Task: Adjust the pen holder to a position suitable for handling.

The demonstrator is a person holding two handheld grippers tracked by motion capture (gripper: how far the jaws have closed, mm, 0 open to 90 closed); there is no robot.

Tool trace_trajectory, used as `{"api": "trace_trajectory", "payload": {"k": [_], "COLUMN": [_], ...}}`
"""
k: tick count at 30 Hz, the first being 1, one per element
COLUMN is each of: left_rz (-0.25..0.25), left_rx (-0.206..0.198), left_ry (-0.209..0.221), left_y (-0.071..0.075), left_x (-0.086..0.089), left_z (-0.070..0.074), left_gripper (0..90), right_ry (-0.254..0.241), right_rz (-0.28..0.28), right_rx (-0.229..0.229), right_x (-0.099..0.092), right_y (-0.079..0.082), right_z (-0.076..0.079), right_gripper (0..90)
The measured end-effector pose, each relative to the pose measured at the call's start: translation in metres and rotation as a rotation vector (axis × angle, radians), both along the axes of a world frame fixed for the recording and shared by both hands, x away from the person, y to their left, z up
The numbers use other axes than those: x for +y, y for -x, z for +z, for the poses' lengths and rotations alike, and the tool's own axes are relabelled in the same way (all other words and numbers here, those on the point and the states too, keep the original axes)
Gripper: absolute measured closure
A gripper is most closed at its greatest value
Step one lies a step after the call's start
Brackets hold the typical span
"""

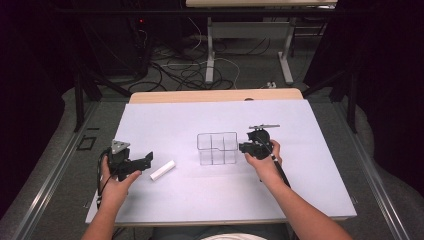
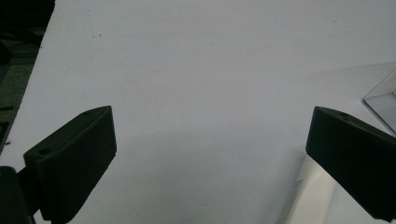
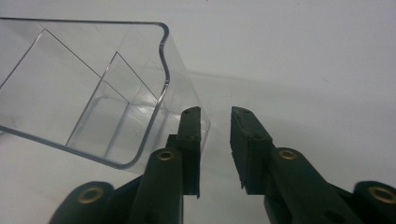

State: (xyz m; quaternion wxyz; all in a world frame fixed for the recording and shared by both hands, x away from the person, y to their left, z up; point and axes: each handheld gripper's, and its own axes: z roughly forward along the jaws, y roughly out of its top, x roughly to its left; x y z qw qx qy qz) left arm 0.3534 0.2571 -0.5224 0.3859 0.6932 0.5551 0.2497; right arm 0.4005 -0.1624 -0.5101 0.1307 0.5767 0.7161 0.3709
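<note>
Bright sheet, dark surround, soft low-resolution frames.

The white tube point(image 2: 308, 196) runs off the left gripper view's bottom edge, its print too blurred to read; the clear box point(image 2: 384, 100) is cut at the right edge.

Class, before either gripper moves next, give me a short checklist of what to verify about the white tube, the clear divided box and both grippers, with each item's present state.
1. Left gripper open: ok, its fingers stand wide apart.
2. White tube free on the table: ok, it lies flat just right of the left gripper, ungrasped.
3. Clear box upright: ok.
4. Box compartments empty: ok, nothing shows through the walls.
5. Right gripper gripping the box wall: cannot tell; a narrow gap shows between its fingers beside the box.
</note>
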Motion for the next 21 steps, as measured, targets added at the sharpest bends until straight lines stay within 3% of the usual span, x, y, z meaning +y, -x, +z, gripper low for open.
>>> {"api": "trace_trajectory", "payload": {"k": [9, 20, 21], "left_rz": [-0.01, -0.02, -0.034], "left_rx": [0.008, 0.003, 0.006], "left_ry": [-0.006, -0.001, -0.001], "left_y": [0.0, 0.003, 0.003], "left_x": [-0.001, -0.003, -0.004], "left_z": [0.0, 0.003, 0.004], "left_gripper": [3.0, 3.0, 3.0], "right_ry": [-0.02, 0.002, 0.011], "right_rz": [0.031, 0.093, 0.115], "right_rx": [0.015, -0.066, -0.097], "right_x": [-0.016, -0.036, -0.04], "right_y": [-0.001, 0.004, 0.006], "right_z": [0.004, 0.003, 0.004], "right_gripper": [60.2, 46.4, 45.3]}}
